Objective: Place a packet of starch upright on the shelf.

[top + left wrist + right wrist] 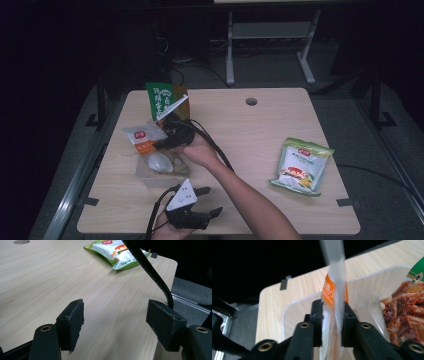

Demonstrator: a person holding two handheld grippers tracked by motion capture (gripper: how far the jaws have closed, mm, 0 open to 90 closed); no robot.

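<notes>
R gripper (331,326) clamps orange-white snack pouch (334,292) edge-on, over clear plastic bin (294,312) at counter (250,135) left; braised-snack pack (405,312) inside. L gripper (115,322) wide open, holding nothing, near front edge. Green-white pouch (301,166) well apart, R side.

We see the right gripper (161,143) reached toward ten o'clock, jaws pinched together; left gripper (209,200) low at six o'clock, jaws spread.
</notes>
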